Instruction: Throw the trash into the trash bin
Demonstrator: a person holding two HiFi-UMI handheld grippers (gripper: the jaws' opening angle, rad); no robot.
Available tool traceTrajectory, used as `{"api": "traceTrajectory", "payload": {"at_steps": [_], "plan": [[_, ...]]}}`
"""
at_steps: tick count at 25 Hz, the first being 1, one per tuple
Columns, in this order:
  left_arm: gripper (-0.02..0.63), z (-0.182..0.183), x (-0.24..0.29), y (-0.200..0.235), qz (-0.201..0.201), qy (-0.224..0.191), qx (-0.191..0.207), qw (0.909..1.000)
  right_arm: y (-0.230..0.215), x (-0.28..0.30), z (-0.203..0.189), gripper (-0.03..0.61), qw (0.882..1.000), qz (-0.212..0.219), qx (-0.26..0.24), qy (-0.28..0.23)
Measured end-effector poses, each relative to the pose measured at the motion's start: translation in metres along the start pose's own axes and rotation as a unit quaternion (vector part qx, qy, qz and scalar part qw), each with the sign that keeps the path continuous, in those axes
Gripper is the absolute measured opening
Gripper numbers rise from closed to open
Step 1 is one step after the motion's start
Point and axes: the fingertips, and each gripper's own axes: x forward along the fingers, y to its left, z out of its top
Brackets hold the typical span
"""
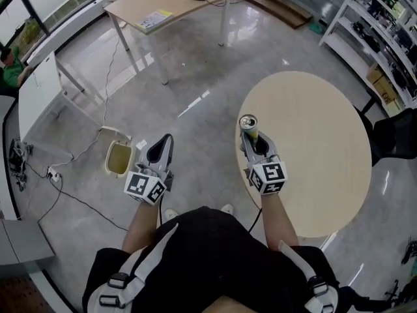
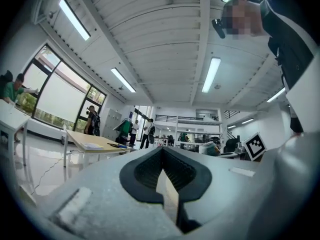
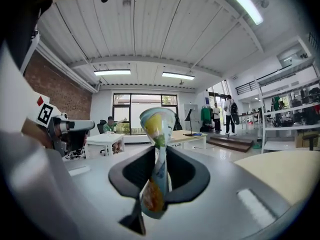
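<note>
A crushed drink can (image 1: 248, 125) with yellow and green print stands upright in my right gripper (image 1: 251, 139), which is shut on its squeezed waist, over the near left edge of the round table. In the right gripper view the can (image 3: 157, 134) rises between the dark pads, with my right gripper (image 3: 157, 156) shut on it. My left gripper (image 1: 164, 143) hangs over the floor, shut with nothing in it; in its own view the left gripper (image 2: 162, 159) shows its pads meeting. The small trash bin (image 1: 119, 158), its lid up, stands on the floor just left of the left gripper.
The round beige table (image 1: 319, 155) fills the right side, with a black chair (image 1: 399, 135) beyond it. A rectangular table (image 1: 171, 5) stands farther off, shelves (image 1: 384, 31) at the far right, a white bench (image 1: 39, 90) and floor cables (image 1: 71, 158) to the left.
</note>
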Motion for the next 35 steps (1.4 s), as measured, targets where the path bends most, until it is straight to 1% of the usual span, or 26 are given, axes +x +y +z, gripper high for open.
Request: {"api": "traceTrajectory", "payload": {"at_steps": [2, 5, 7, 10, 14, 18, 23, 28, 32, 35], "plan": [[0.0, 0.008, -0.015, 0.025, 0.017, -0.01, -0.003, 0.9998, 0.028, 0.016, 0.004, 0.074, 1.0, 0.015, -0.004, -0.001], [0.0, 0.014, -0.038, 0.053, 0.029, -0.021, 0.017, 0.9992, 0.064, 0.037, 0.009, 0.074, 0.999, 0.04, -0.008, 0.0], [0.0, 0.018, -0.057, 0.074, 0.044, -0.028, 0.019, 0.9985, 0.086, 0.049, 0.012, 0.074, 0.998, 0.057, -0.008, 0.001], [0.0, 0.026, -0.089, 0.107, 0.081, -0.04, 0.008, 0.9958, 0.118, 0.071, 0.019, 0.074, 0.997, 0.081, -0.016, 0.001], [0.0, 0.031, -0.13, 0.146, 0.13, -0.058, 0.002, 0.9898, 0.165, 0.102, 0.026, 0.074, 0.992, 0.12, -0.025, -0.008], [0.0, 0.044, -0.179, 0.181, 0.172, -0.072, 0.007, 0.9825, 0.232, 0.135, 0.031, 0.074, 0.984, 0.174, -0.024, -0.014], [0.0, 0.059, -0.237, 0.217, 0.223, -0.084, 0.012, 0.9711, 0.303, 0.162, 0.032, 0.074, 0.971, 0.235, -0.035, -0.005], [0.0, 0.073, -0.303, 0.249, 0.265, -0.092, 0.035, 0.9593, 0.381, 0.191, 0.033, 0.074, 0.957, 0.286, -0.037, -0.01], [0.0, 0.08, -0.361, 0.272, 0.307, -0.093, 0.039, 0.9462, 0.446, 0.202, 0.032, 0.074, 0.945, 0.326, -0.038, -0.013], [0.0, 0.085, -0.391, 0.277, 0.335, -0.09, 0.034, 0.9374, 0.475, 0.205, 0.03, 0.074, 0.938, 0.344, -0.036, -0.009]]}}
